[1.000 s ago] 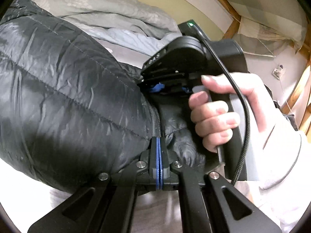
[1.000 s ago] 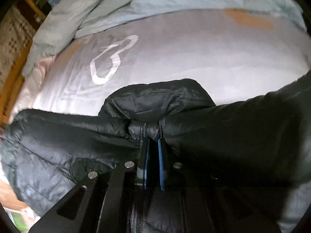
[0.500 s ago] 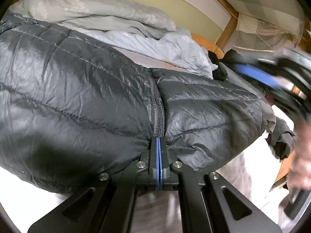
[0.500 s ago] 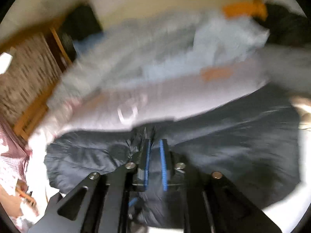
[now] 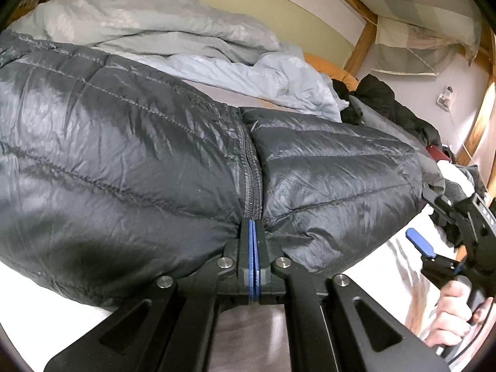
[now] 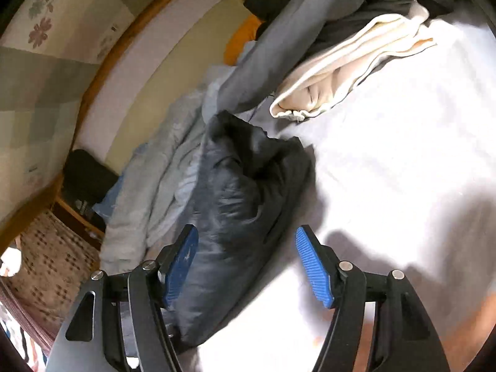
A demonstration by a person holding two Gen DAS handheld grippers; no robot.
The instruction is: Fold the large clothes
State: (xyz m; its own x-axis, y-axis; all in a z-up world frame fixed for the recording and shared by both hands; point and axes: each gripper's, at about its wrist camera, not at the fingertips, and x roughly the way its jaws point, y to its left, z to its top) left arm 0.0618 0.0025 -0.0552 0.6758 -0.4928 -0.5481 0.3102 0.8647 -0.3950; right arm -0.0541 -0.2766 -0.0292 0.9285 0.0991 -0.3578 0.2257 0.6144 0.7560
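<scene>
Since a second ago, the right gripper [image 6: 245, 263] is no longer pinching the jacket [image 5: 155, 161] beside the zipper [image 5: 251, 170]; it is now swinging out to about 4 o'clock in the left wrist view, with a hand [image 5: 455, 313] wrapped around its handle. Its jaws are opening, and its blue pads [image 6: 313, 266] are standing apart without pressing on anything, though the dark jacket is lying in the view between them. The left gripper [image 5: 253, 238] is staying put, clenched on the jacket's hem right at the bottom end of the zipper, at 6 o'clock in its own view. Puffy and dark grey, the jacket is lying spread across the pale bed sheet [image 6: 403, 170]. A crumpled light-blue duvet [image 5: 192, 46] is bunching behind it at 12 o'clock, and a heap of other clothes [image 6: 350, 40] is sitting at 1 o'clock in the right wrist view.
</scene>
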